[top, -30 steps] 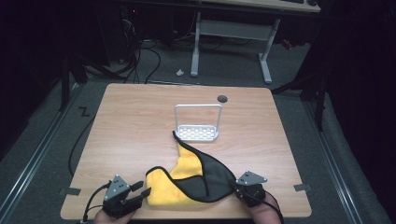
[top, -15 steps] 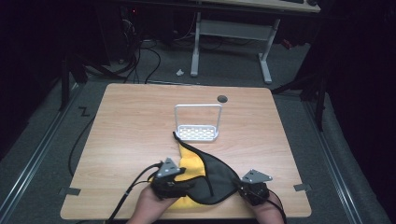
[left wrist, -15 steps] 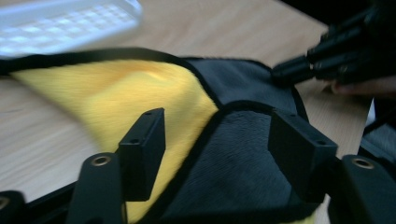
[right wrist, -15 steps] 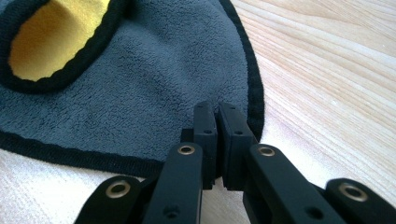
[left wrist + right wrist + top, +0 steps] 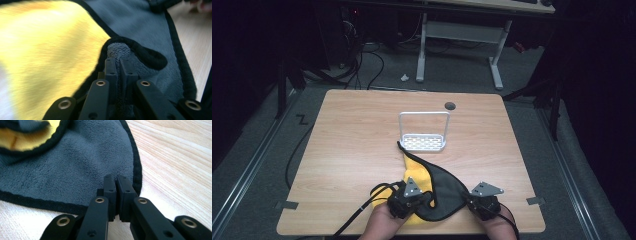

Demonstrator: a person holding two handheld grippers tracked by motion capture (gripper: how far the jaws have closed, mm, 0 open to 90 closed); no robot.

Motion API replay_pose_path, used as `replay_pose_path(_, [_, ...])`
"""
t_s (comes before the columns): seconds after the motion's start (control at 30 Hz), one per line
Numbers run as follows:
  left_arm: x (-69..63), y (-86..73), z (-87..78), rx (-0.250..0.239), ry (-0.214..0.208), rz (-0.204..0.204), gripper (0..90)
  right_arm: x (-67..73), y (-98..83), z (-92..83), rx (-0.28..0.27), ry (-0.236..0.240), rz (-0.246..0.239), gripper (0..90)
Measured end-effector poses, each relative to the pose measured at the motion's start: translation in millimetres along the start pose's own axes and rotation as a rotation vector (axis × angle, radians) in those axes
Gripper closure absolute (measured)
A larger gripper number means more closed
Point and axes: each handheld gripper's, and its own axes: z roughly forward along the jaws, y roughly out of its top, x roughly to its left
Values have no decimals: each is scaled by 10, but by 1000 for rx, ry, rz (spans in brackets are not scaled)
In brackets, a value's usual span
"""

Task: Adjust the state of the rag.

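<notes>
A cloth, grey (image 5: 446,186) on one face and yellow (image 5: 416,167) on the other with black trim, lies at the table's near edge. My left gripper (image 5: 425,199) sits on its near middle. In the left gripper view its jaws (image 5: 119,60) have just closed and now pinch a raised fold of the grey cloth (image 5: 120,48) beside the yellow face (image 5: 50,50). My right gripper (image 5: 469,201) holds the cloth's near right corner. In the right gripper view its jaws (image 5: 116,180) are shut over the trimmed edge of the grey cloth (image 5: 75,167).
A white wire rack (image 5: 424,136) stands upright past the cloth, whose far tip reaches its base. The wooden table (image 5: 347,145) has a round cable hole (image 5: 450,105) near its far edge. Cables trail off the near left edge. A desk frame (image 5: 457,30) stands on the floor beyond.
My left gripper moved right from the table's near left onto the cloth's middle and shut on a fold there. More grey now covers the yellow. The right gripper stayed put.
</notes>
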Motion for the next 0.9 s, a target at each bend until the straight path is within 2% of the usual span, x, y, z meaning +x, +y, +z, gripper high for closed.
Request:
replay_pose_path(0.17, [252,-57,-350,-107,76,-71,859,-24,-28,-31,5,-8,5,873])
replay_pose_path(0.23, [411,-156,-537,-140,112,-112,859,-42,-50,-53,6,-14,5,873])
replay_pose_path(0.3, [512,-244,-649,-155,135,-139,859,-65,-92,-95,9,-13,25,873])
replay_pose_path(0.37, [601,-342,-743,-161,160,-156,859,-83,-132,-133,11,-15,37,873])
replay_pose_path(0.4, [644,-402,-787,-164,159,-172,858,-91,-155,-153,9,-18,41,873])
replay_pose_path(0.5, [777,-587,-910,-160,202,-198,858,-102,-224,-222,13,-31,58,873])
replay_pose_path(0.6, [941,-758,-992,-159,227,-259,858,-112,-282,-274,11,-34,84,873])
replay_pose_path(0.67, [1040,-845,-1004,-154,231,-302,857,-93,-270,-304,2,-16,107,845])
replay_pose_path(0.73, [1096,-883,-1019,-160,241,-324,856,-42,-153,-340,-48,-10,93,820])
replay_pose_path(0.77, [1114,-887,-1033,-160,248,-322,856,-15,-53,-344,-64,-17,78,808])
replay_pose_path(0.9, [1185,-920,-1064,-173,260,-345,853,16,454,-174,-110,-6,44,785])
